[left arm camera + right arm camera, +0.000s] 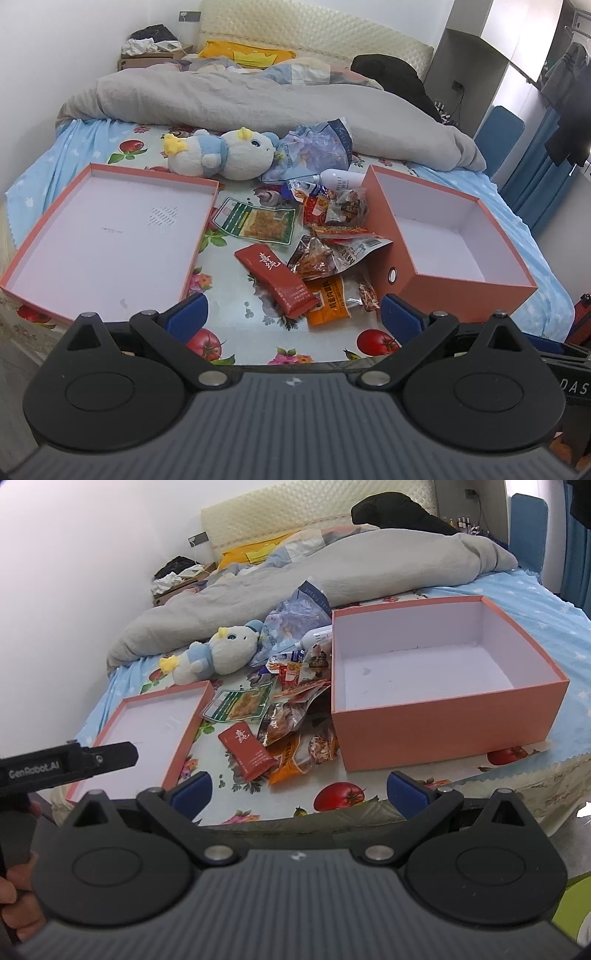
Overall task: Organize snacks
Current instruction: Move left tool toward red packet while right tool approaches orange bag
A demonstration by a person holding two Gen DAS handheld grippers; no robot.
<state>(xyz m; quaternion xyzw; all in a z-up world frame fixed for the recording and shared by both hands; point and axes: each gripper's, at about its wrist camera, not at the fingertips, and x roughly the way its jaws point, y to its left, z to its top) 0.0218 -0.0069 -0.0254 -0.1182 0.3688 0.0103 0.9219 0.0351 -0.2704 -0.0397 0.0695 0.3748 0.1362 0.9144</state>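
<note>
The left gripper [291, 314] and the right gripper [299, 792] both hover level with fingers spread wide, gripping nothing; a hand [16, 897] holds the left one's handle.

You have a plush toy [225, 157] lying on its side on the bed [92, 142], just beside a crumpled tissue pack [317, 147]. A grey duvet [229, 99] is bunched behind them; a yellow pillow [245, 51] rests against the headboard [314, 29].
</note>
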